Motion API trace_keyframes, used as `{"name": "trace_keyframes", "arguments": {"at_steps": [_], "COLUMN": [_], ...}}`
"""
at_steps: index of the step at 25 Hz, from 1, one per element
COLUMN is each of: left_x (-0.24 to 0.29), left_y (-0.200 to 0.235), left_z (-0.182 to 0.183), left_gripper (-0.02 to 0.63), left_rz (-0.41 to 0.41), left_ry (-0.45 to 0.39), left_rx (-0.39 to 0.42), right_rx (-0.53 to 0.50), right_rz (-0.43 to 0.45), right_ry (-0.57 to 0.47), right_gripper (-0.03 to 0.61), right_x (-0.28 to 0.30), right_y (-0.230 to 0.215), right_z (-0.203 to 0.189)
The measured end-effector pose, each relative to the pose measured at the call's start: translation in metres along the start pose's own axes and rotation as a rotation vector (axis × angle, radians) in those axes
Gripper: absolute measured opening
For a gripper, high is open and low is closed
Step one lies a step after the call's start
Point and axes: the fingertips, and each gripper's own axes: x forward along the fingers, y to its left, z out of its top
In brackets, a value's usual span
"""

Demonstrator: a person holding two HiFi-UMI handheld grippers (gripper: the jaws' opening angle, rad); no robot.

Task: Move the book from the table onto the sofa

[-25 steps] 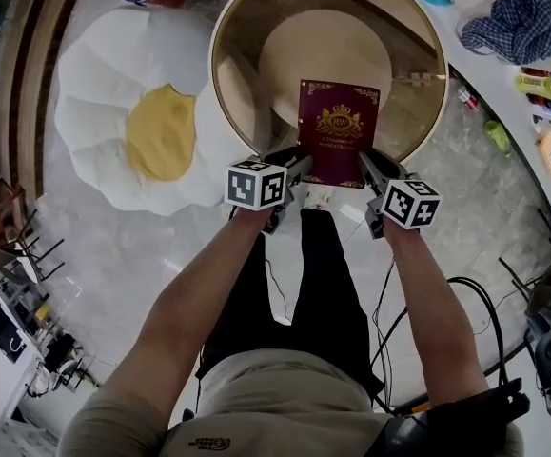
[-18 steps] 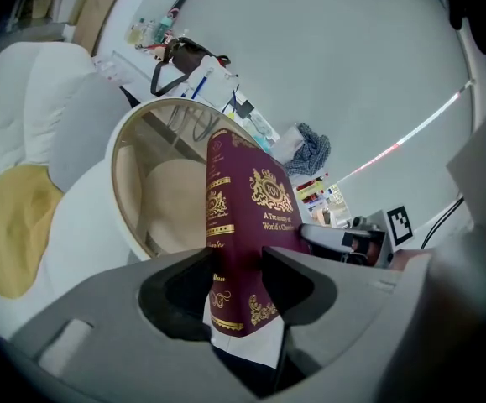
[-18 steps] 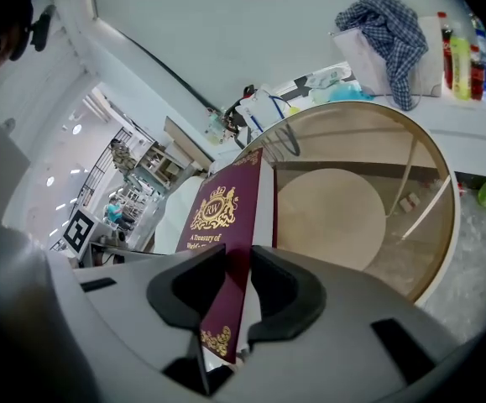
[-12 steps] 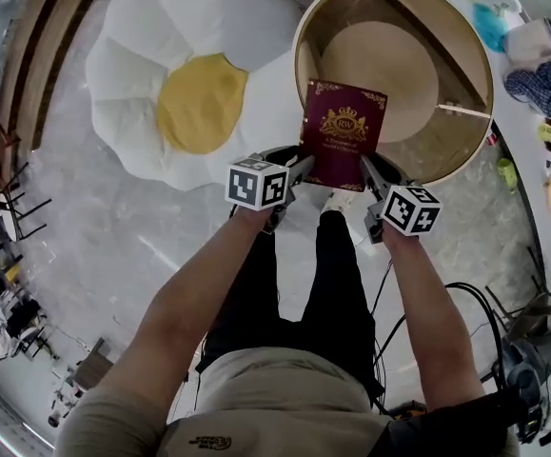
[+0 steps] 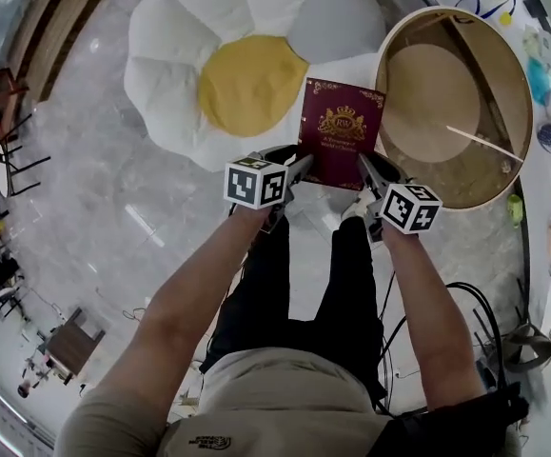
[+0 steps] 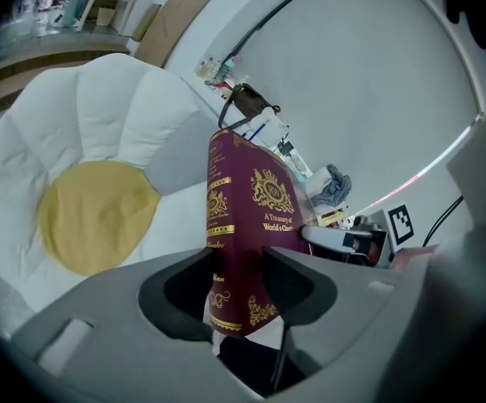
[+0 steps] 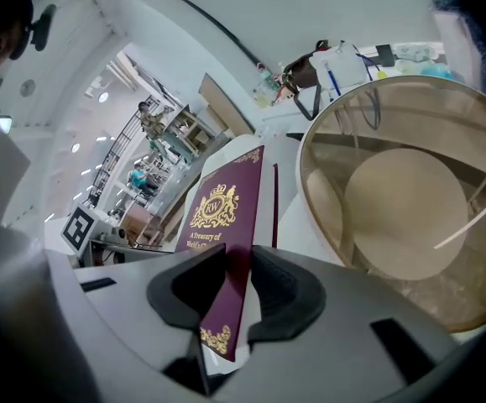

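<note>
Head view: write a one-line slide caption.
Left tongs and right tongs clamp a maroon book, held between the egg-shaped sofa and the round table.

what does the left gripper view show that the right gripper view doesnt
Only the left gripper view shows the yellow round centre of the white petal-shaped sofa, and the gold-lettered spine of the maroon gold-crested book.

Only the right gripper view shows the round wood-rimmed glass-topped table.

Both show that book's front cover, with the left gripper and the right gripper each clamped on its lower part.
</note>
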Motion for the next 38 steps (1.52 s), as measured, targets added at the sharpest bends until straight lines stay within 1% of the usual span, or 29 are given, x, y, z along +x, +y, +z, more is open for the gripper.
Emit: {"name": "trace_keyframes", "arguments": {"at_steps": [2,5,8,11,13,17,18,20,22,26,29,31,34,38], "left_x": [-0.016,-0.029,-0.032,-0.026,-0.018,0.011,0.016,0.024,0.034,0.061,0.08,0.093,0.113,0.122], "left_y": [0.026,0.055,0.081,0.102,0.107,0.099,0.107,0.135,0.161,0.183,0.195,0.203,0.213,0.211], "left_z": [0.0,-0.003,-0.006,-0.007,-0.01,-0.018,-0.022,-0.03,-0.031,-0.038,-0.043,-0.048,-0.06,-0.063], "left_gripper": [0.184,0.184,0.184,0.184,0.184,0.184,0.184,0.184,0.184,0.184,0.184,0.184,0.184,0.184], "left_rz": [0.01,0.023,0.028,0.025,0.026,0.009,0.002,-0.007,-0.012,-0.012,-0.012,-0.014,-0.006,0.009], "left_ry": [-0.01,-0.02,-0.022,-0.02,-0.019,-0.017,-0.017,-0.023,-0.035,-0.046,-0.05,-0.041,-0.001,0.044], "left_rx": [-0.017,-0.047,-0.074,-0.097,-0.111,-0.127,-0.136,-0.156,-0.167,-0.174,-0.182,-0.182,-0.176,-0.139], "right_rx": [-0.012,-0.029,-0.047,-0.061,-0.072,-0.106,-0.112,-0.113,-0.104,-0.1,-0.119,-0.126,-0.105,-0.083], "right_rz": [0.009,0.02,0.026,0.021,0.016,-0.005,-0.011,-0.02,-0.026,-0.044,-0.058,-0.089,-0.151,-0.183], "right_ry": [0.02,0.055,0.088,0.117,0.139,0.18,0.192,0.213,0.216,0.217,0.225,0.239,0.245,0.228], "right_gripper": [0.103,0.103,0.103,0.103,0.103,0.104,0.104,0.104,0.104,0.104,0.104,0.106,0.106,0.104], "right_x": [0.023,0.05,0.075,0.098,0.103,0.098,0.106,0.133,0.159,0.183,0.198,0.206,0.211,0.201], "right_y": [0.02,0.037,0.045,0.043,0.036,0.009,0.005,0.002,-0.004,-0.027,-0.043,-0.057,-0.074,-0.077], "right_z": [-0.004,-0.012,-0.017,-0.02,-0.022,-0.023,-0.027,-0.039,-0.045,-0.056,-0.06,-0.067,-0.079,-0.08]}}
